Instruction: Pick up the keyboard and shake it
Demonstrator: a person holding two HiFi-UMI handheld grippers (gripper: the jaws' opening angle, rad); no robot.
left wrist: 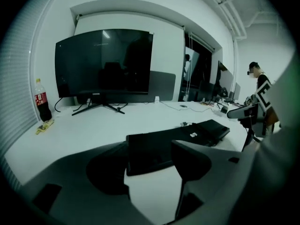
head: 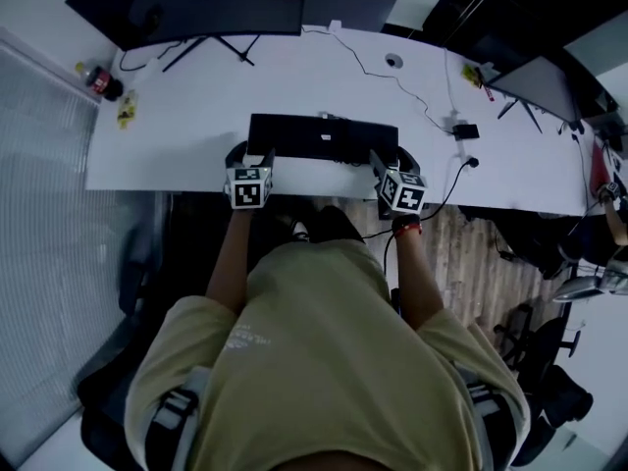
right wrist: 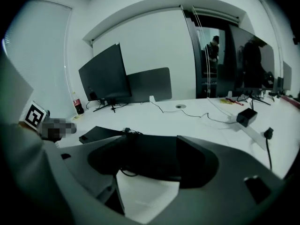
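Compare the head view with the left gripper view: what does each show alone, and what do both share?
Only the head view: the wearer's tan shirt and wooden floor. Only the left gripper view: a person in a cap at far right. Both: the black keyboard, monitor and cola bottle on the white desk.

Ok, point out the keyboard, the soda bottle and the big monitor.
keyboard (head: 314,135), head view, middle of its top face.
soda bottle (left wrist: 41,102), left gripper view, on its red label.
monitor (left wrist: 104,62), left gripper view, centre of the dark screen.
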